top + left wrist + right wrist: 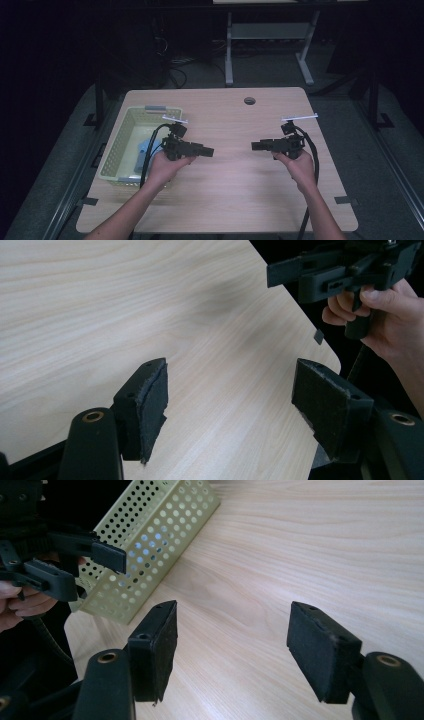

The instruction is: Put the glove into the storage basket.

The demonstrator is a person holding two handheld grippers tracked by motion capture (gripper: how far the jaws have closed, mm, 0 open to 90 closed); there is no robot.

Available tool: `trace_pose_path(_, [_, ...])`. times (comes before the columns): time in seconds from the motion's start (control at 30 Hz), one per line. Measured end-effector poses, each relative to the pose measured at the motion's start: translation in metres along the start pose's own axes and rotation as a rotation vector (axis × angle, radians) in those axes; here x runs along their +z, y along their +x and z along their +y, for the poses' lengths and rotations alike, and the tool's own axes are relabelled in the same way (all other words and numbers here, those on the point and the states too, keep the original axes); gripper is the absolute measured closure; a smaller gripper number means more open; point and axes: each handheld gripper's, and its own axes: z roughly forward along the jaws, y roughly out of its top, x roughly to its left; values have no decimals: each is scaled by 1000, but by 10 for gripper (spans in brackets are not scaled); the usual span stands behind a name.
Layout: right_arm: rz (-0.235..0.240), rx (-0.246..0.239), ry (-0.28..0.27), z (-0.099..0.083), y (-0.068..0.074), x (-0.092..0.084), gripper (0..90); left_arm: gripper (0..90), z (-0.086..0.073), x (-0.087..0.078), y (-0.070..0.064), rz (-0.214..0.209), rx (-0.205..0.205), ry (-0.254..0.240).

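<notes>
Two black hand-held grippers hover over a light wooden table [235,180], pointing at each other across its middle. My left gripper [209,150] is open beside a pale yellow perforated basket [116,150]; between its foam pads [152,400] lies only bare wood. My right gripper [256,146] is open too, with nothing between its pads [320,650]. In the left gripper view the right gripper [280,275] and its hand sit at the top right. In the right gripper view the left gripper [107,555] shows in front of the basket [155,535].
Inside the basket lies something light blue [145,149]. A round cable hole [249,100] sits near the table's far edge. Beyond the table stand a white desk frame [270,45] and dark floor with cables. The table's rounded corner [330,355] is close to the left gripper.
</notes>
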Motion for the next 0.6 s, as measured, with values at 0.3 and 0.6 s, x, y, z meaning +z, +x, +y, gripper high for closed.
trace_pose_path(0.3, [-23,19,10,-8,-10,-8,362,302,-7,10,-3,-8,9,15])
trace_pose_path(0.6, [-25,34,3,-17,-18,-15,357,295,-13,21,-8,-23,28,26])
